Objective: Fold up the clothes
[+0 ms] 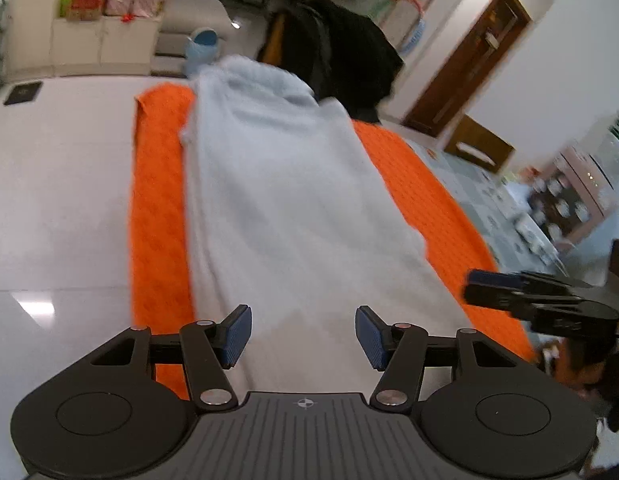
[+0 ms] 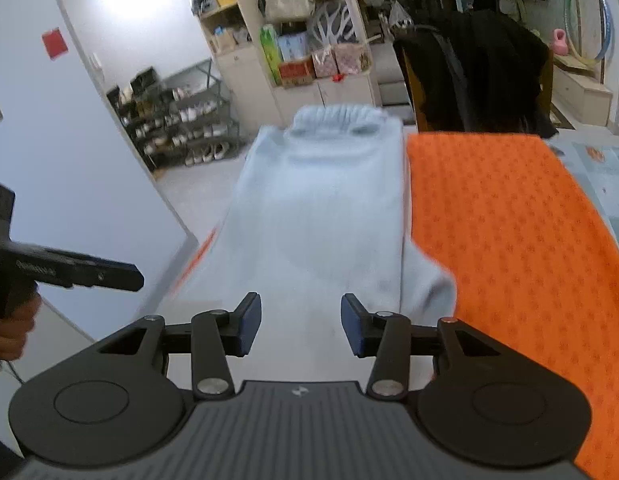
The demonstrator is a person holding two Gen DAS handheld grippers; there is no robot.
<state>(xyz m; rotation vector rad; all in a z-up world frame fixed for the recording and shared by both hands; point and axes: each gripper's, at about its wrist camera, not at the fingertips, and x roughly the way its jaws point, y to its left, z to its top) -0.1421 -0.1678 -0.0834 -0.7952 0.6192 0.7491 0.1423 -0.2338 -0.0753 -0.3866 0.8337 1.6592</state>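
With the sleeves seemingly folded in, the pale blue sweater (image 1: 293,200) lies lengthwise on the orange mat (image 1: 157,208), collar at 12 o'clock, and both the left gripper (image 1: 303,336) and right gripper (image 2: 301,326) hang wide open and empty over its hem, so next each likely pinches a hem corner.

Pale blue sweater (image 1: 293,208) flat; sleeves seemingly folded in

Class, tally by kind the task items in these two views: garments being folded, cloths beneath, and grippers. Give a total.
Light blue sweater: 1
Orange cloth under it: 1
Grippers, left gripper and right gripper, both open: 2
Total: 4
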